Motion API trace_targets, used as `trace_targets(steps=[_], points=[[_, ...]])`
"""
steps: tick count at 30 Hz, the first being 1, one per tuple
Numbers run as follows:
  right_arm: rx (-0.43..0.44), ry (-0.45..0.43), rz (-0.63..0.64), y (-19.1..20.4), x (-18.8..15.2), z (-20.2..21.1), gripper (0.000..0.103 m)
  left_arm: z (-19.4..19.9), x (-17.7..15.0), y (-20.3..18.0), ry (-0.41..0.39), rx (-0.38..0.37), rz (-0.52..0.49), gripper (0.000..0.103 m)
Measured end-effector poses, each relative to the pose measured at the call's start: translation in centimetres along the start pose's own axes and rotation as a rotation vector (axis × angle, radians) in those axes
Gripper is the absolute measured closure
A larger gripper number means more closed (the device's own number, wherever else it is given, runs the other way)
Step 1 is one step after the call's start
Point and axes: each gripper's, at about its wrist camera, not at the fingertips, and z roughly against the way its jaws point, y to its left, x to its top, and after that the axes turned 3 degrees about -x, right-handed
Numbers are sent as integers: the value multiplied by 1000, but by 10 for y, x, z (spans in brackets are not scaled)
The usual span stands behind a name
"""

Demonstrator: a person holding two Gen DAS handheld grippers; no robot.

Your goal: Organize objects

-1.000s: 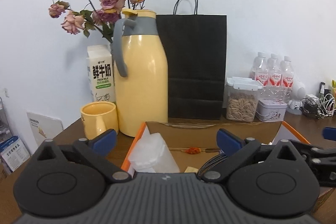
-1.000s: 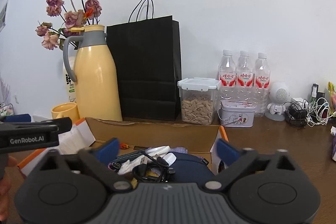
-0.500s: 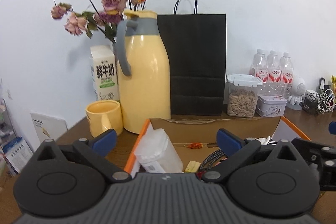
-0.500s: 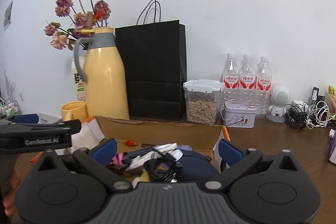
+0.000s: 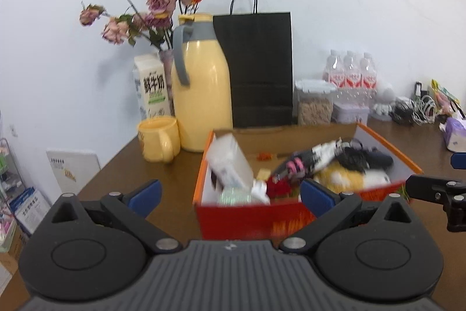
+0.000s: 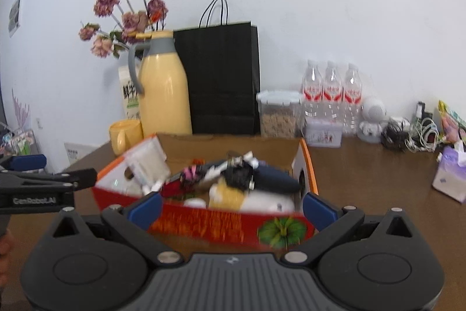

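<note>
Red-and-orange cardboard box point(image 5: 250, 219) of jumbled items sits on brown wooden table point(image 6: 372, 179), in front of yellow thermos jug point(image 5: 201, 95). Left gripper point(image 5: 230, 194) and right gripper point(image 6: 231, 207): both spread wide, empty, short of box.

"鲜牛奶" on the milk carton point(image 5: 152, 89), "GenRobot.AI" on the left gripper point(image 6: 35, 200)

A home or small office corner: a brown table point(image 6: 364, 179) against a white wall carries a thermos point(image 6: 164, 86), dried flowers point(image 6: 125, 8), water bottles point(image 6: 332, 89) and charger cables point(image 6: 419, 133).
</note>
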Motion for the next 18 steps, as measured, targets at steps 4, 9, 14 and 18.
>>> trace_targets(steps=[4,9,14,18], points=[[11,27,5,5,-16,20,0,21,-19,6,35,-3,19,0],[11,66,3,10,-33,37,0,42,-38,9,74,-10,26,0],[16,100,0,13,-47,44,0,54,-50,9,97,-19,23,0],[18,109,0,16,-50,47,0,60,-54,7,104,-24,20,0]])
